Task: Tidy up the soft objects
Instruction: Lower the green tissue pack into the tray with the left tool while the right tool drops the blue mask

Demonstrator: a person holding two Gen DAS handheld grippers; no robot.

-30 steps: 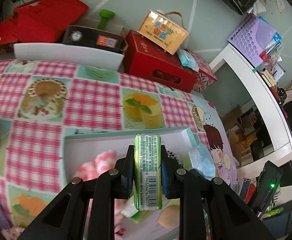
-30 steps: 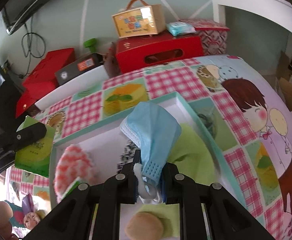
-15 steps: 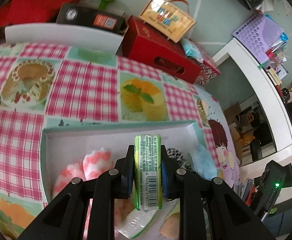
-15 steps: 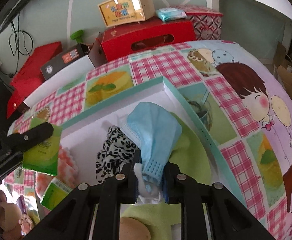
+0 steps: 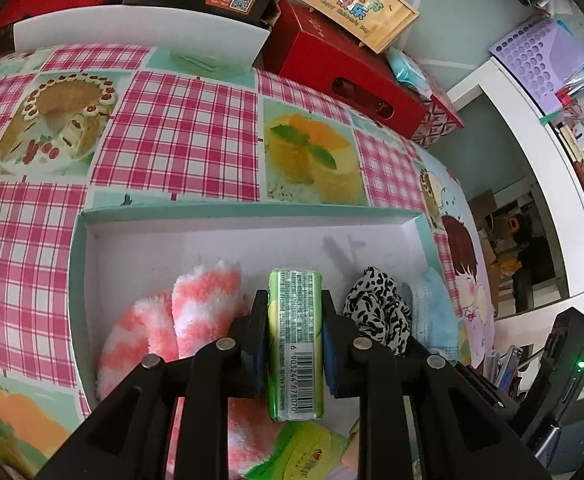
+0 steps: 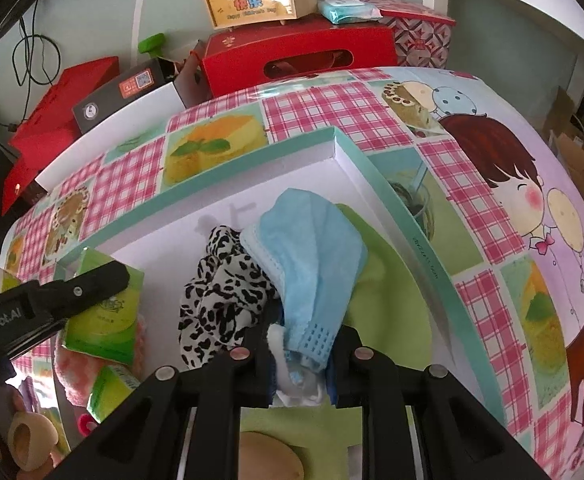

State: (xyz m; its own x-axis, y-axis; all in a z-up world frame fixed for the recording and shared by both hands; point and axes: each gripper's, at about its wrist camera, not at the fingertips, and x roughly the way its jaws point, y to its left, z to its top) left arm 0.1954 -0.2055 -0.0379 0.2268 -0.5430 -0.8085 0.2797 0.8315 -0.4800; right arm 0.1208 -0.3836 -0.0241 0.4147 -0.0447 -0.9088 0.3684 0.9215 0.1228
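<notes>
Both claws hang over the shallow white cardboard tray with a mint-green rim point(image 5: 248, 214) that sits on the pink-checked, cake-printed surface point(image 5: 180, 148), each carrying one soft item toward it. The left claw point(image 5: 295, 344) is nearly closed, its blue pads pressing the sides of a small green plastic-wrapped tissue packet point(image 5: 295, 344), held on edge with the barcode up, probably so it can slot into the gap between the pink-and-white fluffy sock point(image 5: 206, 300) and the black-and-white leopard-print cloth scrunchie point(image 5: 375, 312) already lying in the tray. The right claw point(image 6: 300, 354) is likewise almost shut, pinching the pale blue pleated face mask point(image 6: 311, 264) by its lower edge and ear loop, so the limp body flops forward over the scrunchie and a lime-green cloth point(image 6: 387, 292) on the tray floor. Gripping at the edge seems sensible for something this floppy. A second green packet point(image 6: 108, 392) lies at the tray's near left.
</notes>
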